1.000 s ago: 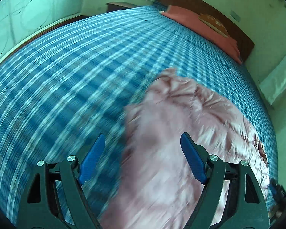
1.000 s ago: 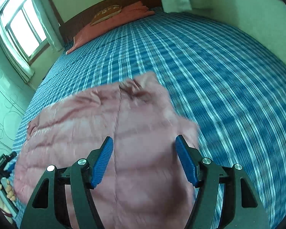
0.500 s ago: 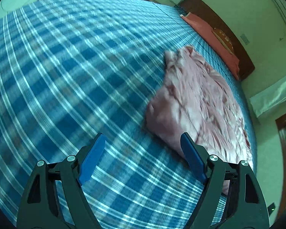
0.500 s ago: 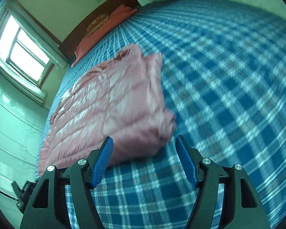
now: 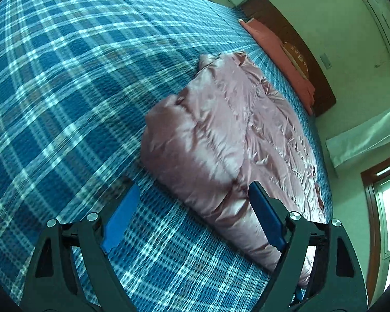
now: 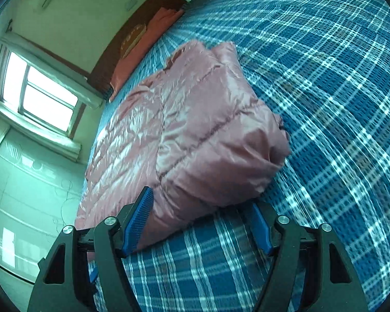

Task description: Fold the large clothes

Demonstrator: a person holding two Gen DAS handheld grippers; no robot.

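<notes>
pink puffer jacket point(image 5: 221, 140) mid-frame on plaid bedspread point(image 5: 65, 91), partly folded (more folds likely left) | left gripper point(image 5: 192, 218) opening, empty | right gripper point(image 6: 200, 223) opening, straddling the jacket's near edge, unclamped

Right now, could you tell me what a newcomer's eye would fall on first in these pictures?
A shiny pink puffer jacket, folded over itself, lies on a bed with a blue plaid cover. Both pairs of blue-padded jaws are opening just short of its near edge, gripping nothing. Coral pillows sit against the dark wooden headboard beyond.
</notes>
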